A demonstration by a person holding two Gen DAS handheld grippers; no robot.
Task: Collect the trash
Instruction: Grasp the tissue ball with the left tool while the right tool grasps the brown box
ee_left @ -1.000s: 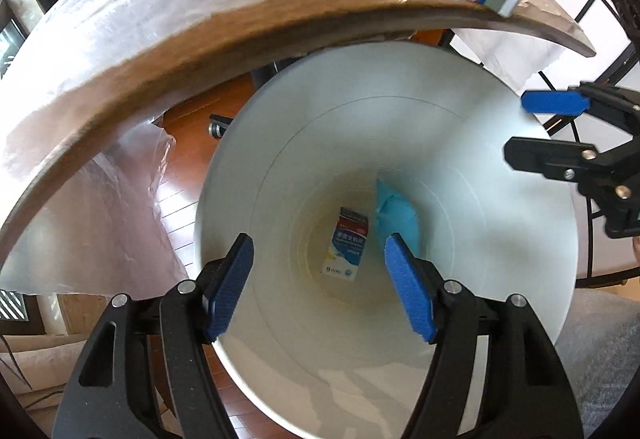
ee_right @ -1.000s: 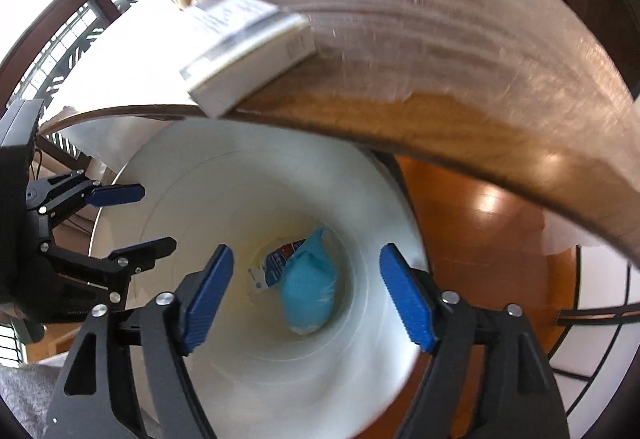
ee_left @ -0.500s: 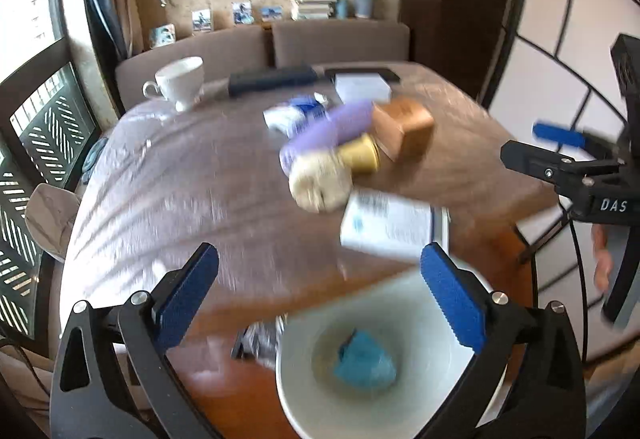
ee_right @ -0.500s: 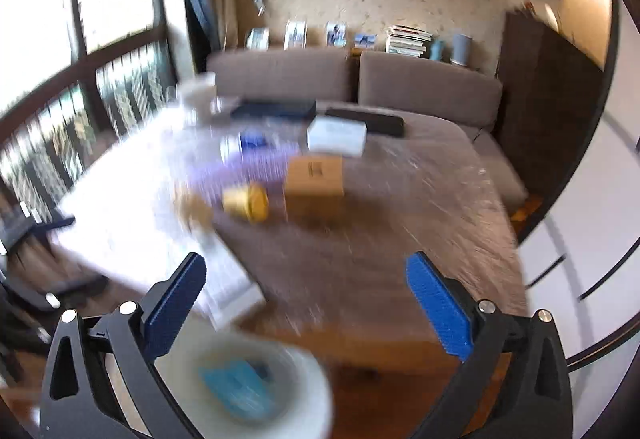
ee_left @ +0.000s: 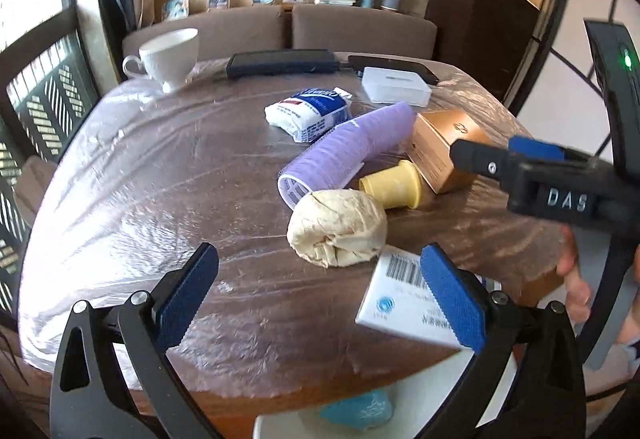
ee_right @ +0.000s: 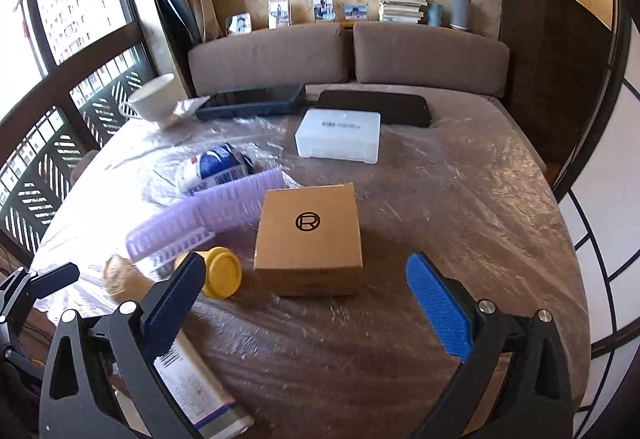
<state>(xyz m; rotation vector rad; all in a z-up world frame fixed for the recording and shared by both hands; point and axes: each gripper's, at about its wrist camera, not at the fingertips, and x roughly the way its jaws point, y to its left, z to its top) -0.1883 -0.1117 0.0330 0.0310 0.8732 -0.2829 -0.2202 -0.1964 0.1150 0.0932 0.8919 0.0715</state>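
Above the desk [ee_right: 460, 199] both hand-held grippers, left [ee_left: 320, 303] and right [ee_right: 310, 311], have just been opening, nothing between them; brown box [ee_right: 310, 235] ahead.

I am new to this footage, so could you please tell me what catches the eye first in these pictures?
A cluster of clutter sits mid-table on the plastic-covered wooden table: a long ribbed purple tube, a crumpled beige paper ball and a brown cardboard box. The wide-open blue-padded left gripper hangs over the near edge, above the white bin.
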